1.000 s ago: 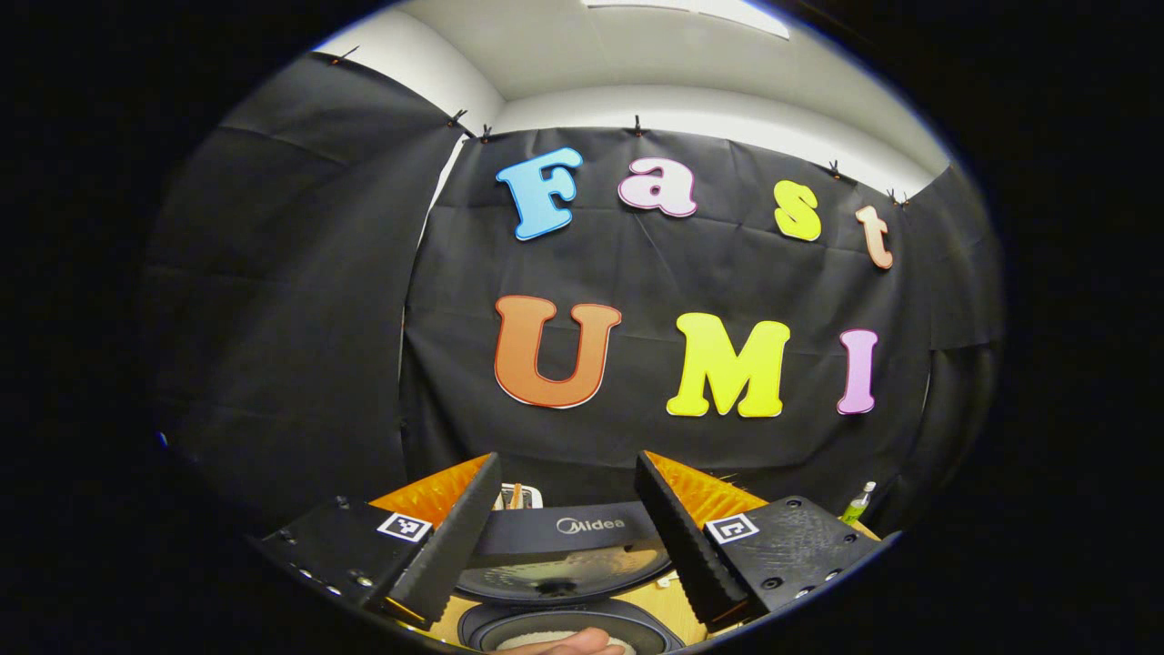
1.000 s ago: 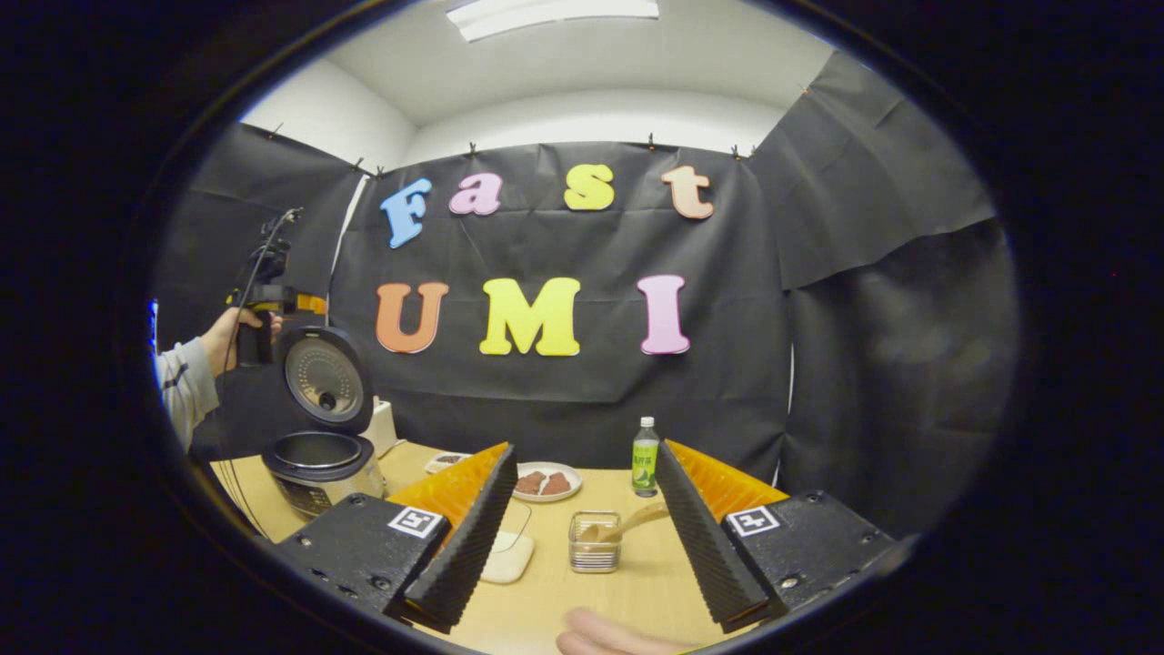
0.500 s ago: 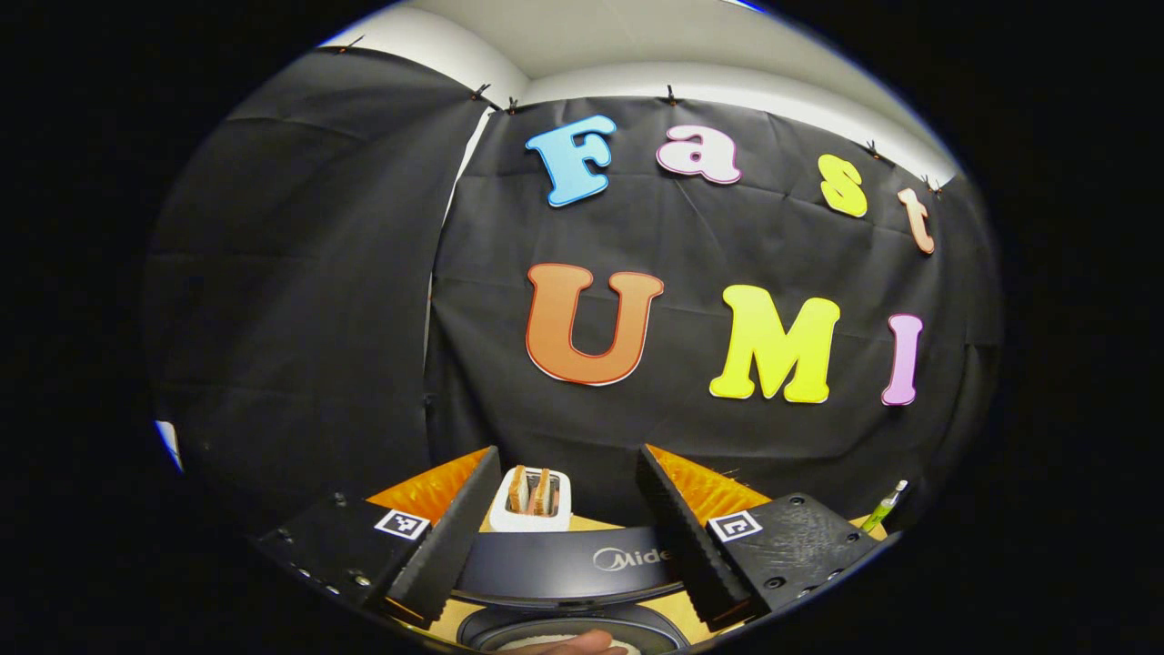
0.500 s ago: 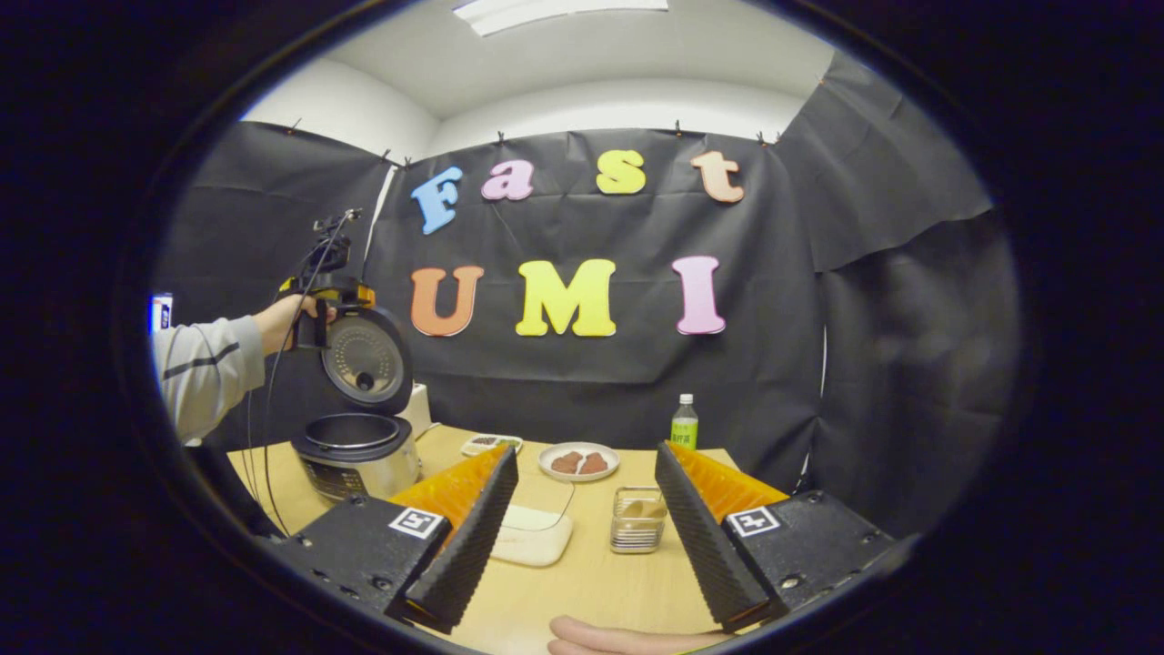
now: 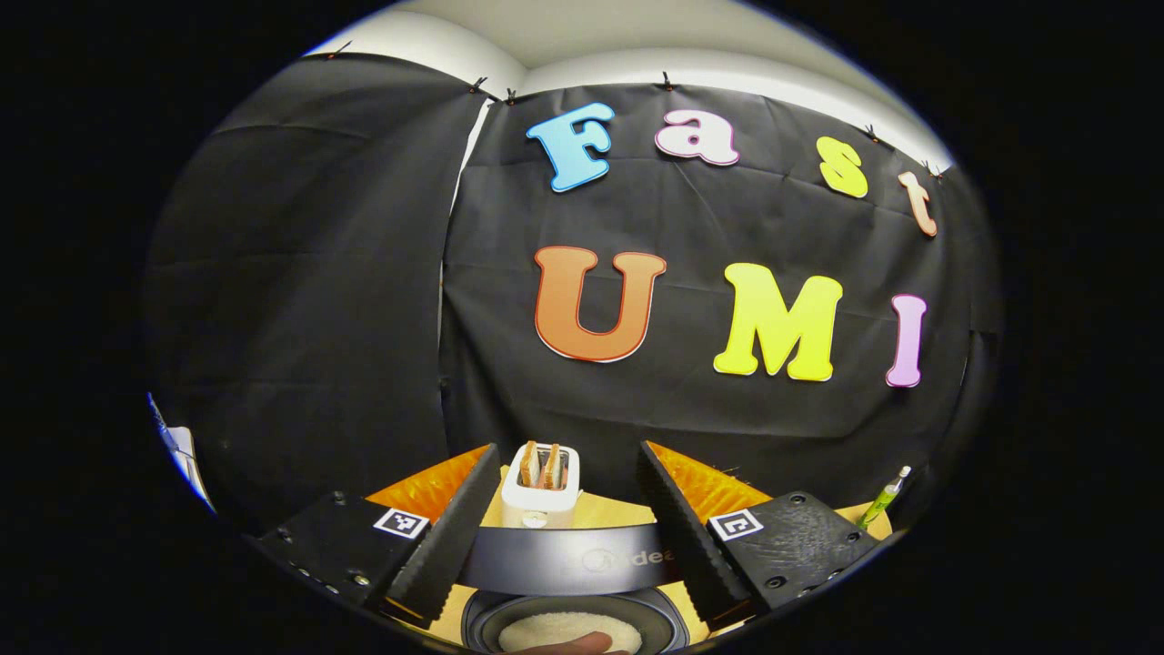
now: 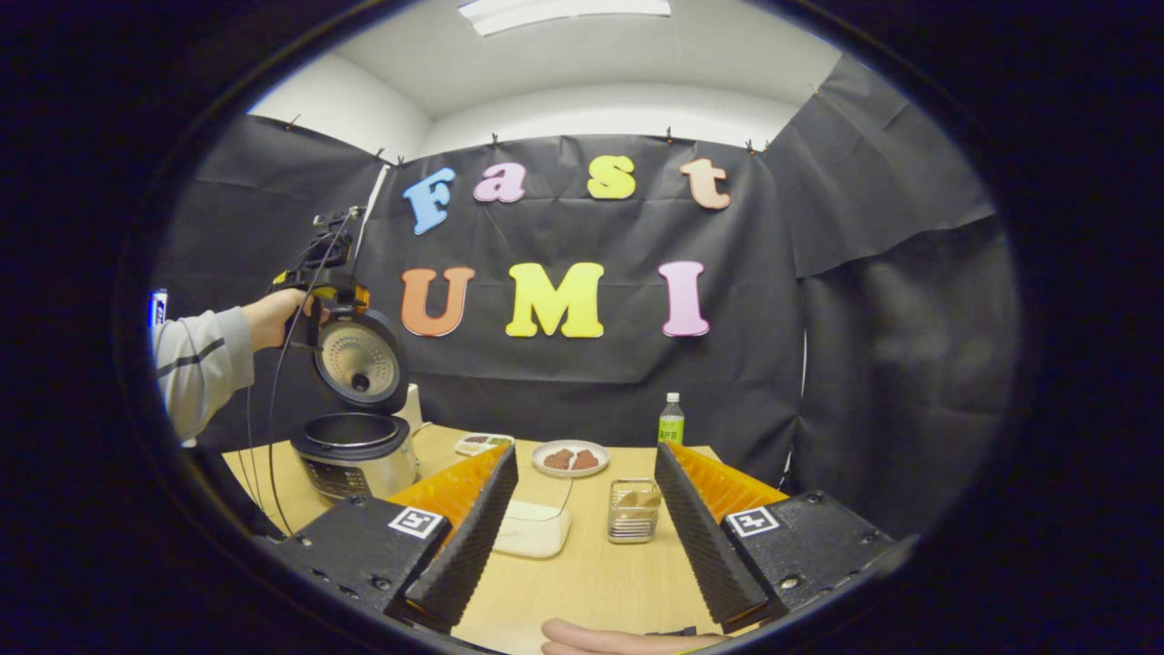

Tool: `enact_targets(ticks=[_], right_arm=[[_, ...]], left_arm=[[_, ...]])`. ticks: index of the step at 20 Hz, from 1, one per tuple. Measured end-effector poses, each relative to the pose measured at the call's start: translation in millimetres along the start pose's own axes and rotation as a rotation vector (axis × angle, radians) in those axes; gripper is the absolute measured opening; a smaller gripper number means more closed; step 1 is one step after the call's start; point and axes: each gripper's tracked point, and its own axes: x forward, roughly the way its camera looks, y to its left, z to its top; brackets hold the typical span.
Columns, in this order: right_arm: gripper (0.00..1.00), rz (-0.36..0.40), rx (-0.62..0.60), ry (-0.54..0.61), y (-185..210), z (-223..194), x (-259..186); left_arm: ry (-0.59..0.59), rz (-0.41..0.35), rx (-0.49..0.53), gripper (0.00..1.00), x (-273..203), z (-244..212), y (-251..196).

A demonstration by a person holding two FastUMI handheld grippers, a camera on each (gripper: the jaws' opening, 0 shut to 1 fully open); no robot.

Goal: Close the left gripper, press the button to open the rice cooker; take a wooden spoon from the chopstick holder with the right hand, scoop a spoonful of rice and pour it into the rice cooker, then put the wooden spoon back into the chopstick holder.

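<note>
rice cooker point(image 6: 353, 450) at the bench's point(image 6: 591, 582) left end, lid point(image 6: 359, 362) swung up and standing open, pot with white rice point(image 5: 571, 629) seen from above in the left gripper view. left gripper point(image 5: 568, 523) held high over the lid's top edge, fingers spread wide, holding nothing; a hand point(image 6: 273, 317) carries it. toaster point(image 5: 543, 487) with two slices behind the cooker. right gripper point(image 6: 587, 523) fingers also wide apart, empty, low over the bench. between them, farther off: chopstick holder point(image 6: 634, 511) with the wooden spoon point(image 6: 637, 497) inside. rice container point(image 6: 535, 529) just left of it. plate point(image 6: 570, 458) and green bottle point(image 6: 671, 422) behind.
</note>
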Motion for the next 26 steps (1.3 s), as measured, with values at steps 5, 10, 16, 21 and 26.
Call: enact_targets(ticks=[5,10,16,21,26], right_arm=[[0.96,-0.013,0.024,0.008,1.7,0.6,-22.7],[0.98,-0.006,0.035,0.003,3.7,0.2,-47.9],[0.96,-0.054,-0.003,-0.047,-3.8,18.6,-79.1],[0.98,-0.057,-0.025,-0.086,2.9,33.1,-100.0],[0.98,-0.053,-0.048,-0.095,17.3,36.9,-103.9]], left_arm=[[-0.004,-0.035,0.014,0.97,-35.1,-22.0,-5.7],[0.115,-0.044,0.023,0.99,-61.0,-89.8,-5.2],[0.174,-0.056,0.042,0.98,-85.5,-152.2,-1.9],[0.184,-0.051,0.089,0.99,-98.7,-177.7,-1.1],[0.221,-0.033,0.101,0.99,-113.6,-205.4,-2.1]])
